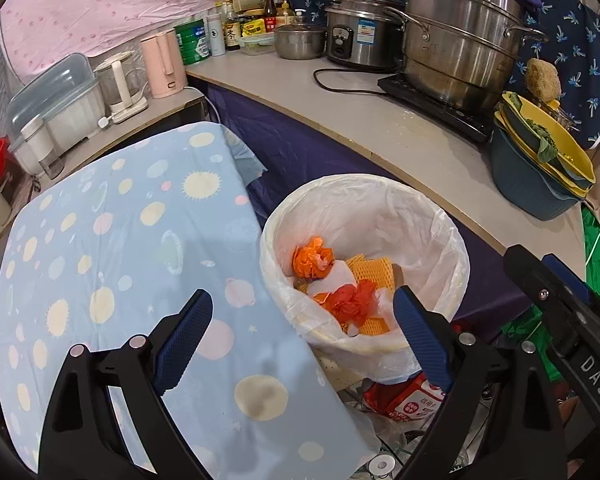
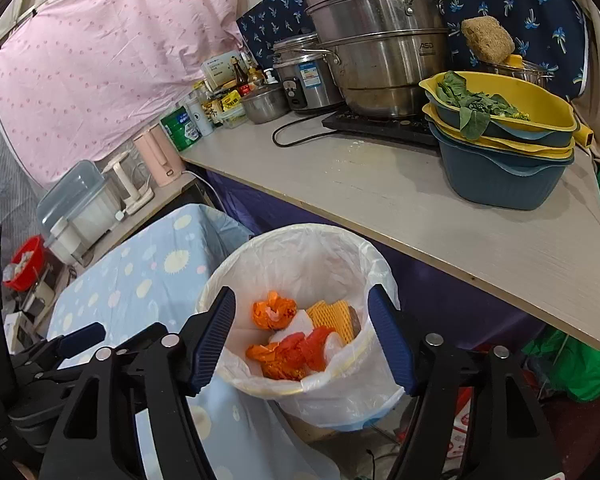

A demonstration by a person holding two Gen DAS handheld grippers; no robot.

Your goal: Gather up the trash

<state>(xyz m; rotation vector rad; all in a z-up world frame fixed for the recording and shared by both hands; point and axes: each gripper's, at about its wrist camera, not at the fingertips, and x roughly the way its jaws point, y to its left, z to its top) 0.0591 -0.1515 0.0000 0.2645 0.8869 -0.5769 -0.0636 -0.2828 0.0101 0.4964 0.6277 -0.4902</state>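
A trash bin lined with a white plastic bag [image 1: 428, 216] stands on the floor between the blue-clothed table and the counter; it also shows in the right wrist view [image 2: 340, 396]. Inside lie crumpled orange wrappers [image 1: 314, 262] [image 2: 274, 312], yellow foam netting [image 1: 370, 272] [image 2: 334, 316] and white scraps. My left gripper [image 1: 302, 340] is open and empty, above the bin's near-left rim. My right gripper [image 2: 304, 340] is open and empty, directly over the bin. The right gripper's body shows at the right edge of the left wrist view [image 1: 560, 304].
A table with a light blue spotted cloth [image 1: 120, 260] is left of the bin. A grey counter [image 2: 400, 200] holds steel pots [image 2: 384, 48], a rice cooker [image 1: 360, 32], stacked blue and yellow basins with greens [image 2: 500, 128], bottles and kettles. A red packet [image 1: 408, 396] lies on the floor.
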